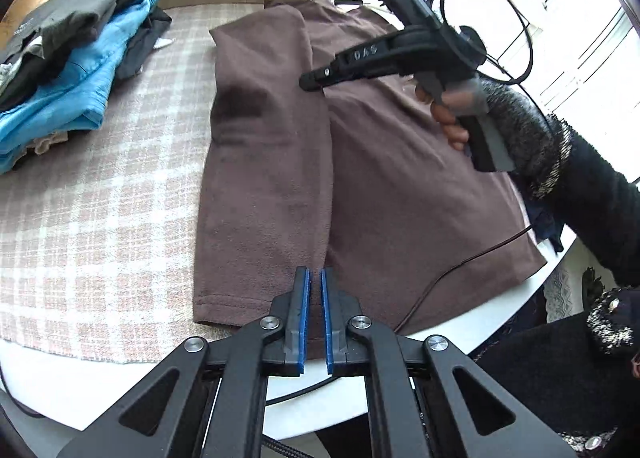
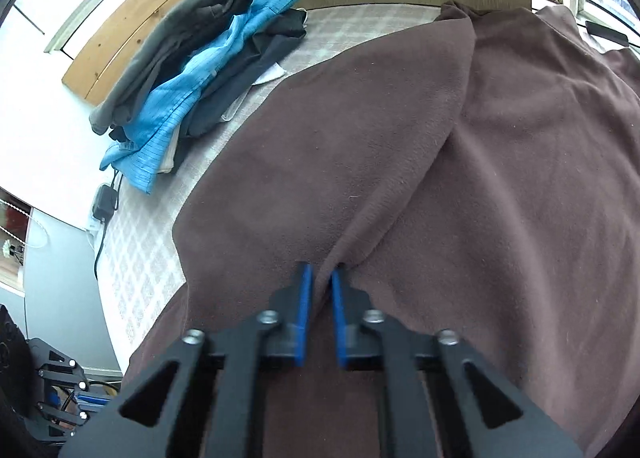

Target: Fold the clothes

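Fingers of the left gripper (image 1: 314, 278), black with blue pads, stand almost pressed together with only a thin slit between them and nothing in it, their tips hovering at the near hem of the brown fleece garment (image 1: 360, 162). In its own wrist view the right gripper (image 2: 320, 272) pinches a raised ridge of the same brown cloth between its blue pads; from the left view it is a black pistol-grip tool in a person's hand (image 1: 454, 114) with a fuzzy dark sleeve, its side bearing raised letters that read roughly "DAS". The garment lies flat on a pink-and-white checked cloth (image 1: 100, 218) over a white round table (image 1: 80, 390), long axis running away from the cameras, its left part folded inward along that axis. A pile of folded grey, blue and black clothes (image 1: 76, 58) sits well apart at the far left.
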